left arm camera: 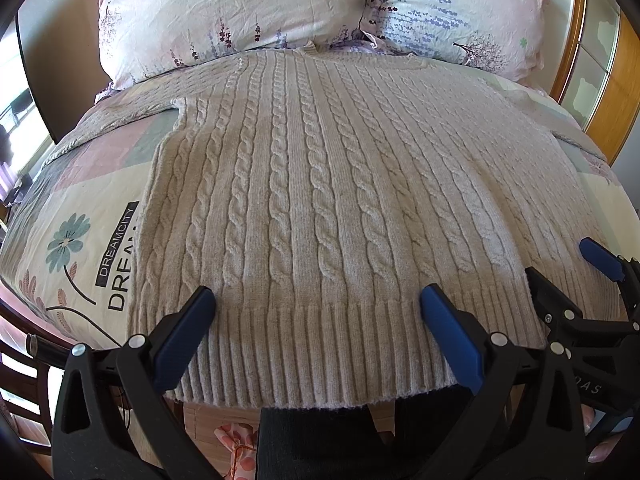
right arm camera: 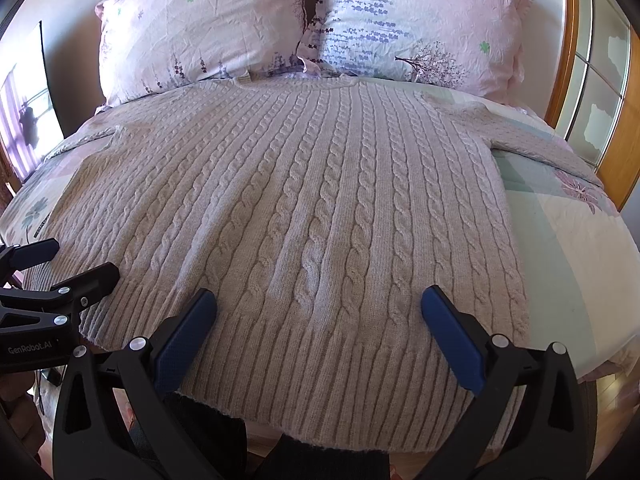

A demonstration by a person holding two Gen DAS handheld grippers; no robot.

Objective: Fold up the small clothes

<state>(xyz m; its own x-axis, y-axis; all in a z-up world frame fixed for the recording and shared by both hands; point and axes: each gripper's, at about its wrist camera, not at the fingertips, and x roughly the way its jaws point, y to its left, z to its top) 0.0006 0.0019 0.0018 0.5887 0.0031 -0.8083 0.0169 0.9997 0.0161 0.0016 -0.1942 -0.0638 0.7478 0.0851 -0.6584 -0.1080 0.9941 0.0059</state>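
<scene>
A beige cable-knit sweater (left arm camera: 320, 184) lies flat on the bed, collar toward the pillows, ribbed hem hanging over the near edge; it also shows in the right wrist view (right arm camera: 304, 208). My left gripper (left arm camera: 318, 300) is open over the hem's left half, fingers wide apart just above the knit. My right gripper (right arm camera: 319, 300) is open over the hem's right half. The right gripper shows at the right edge of the left wrist view (left arm camera: 568, 264), and the left gripper at the left edge of the right wrist view (right arm camera: 76, 258). Both sleeves spread out sideways.
Two floral pillows (left arm camera: 240, 12) (right arm camera: 420, 24) lie at the head of the bed. The patterned bedsheet (left arm camera: 80, 240) (right arm camera: 568, 264) shows on both sides of the sweater. A wooden-framed cabinet (right arm camera: 600, 100) stands at the right. Dark trouser legs (left arm camera: 320, 440) are below the bed edge.
</scene>
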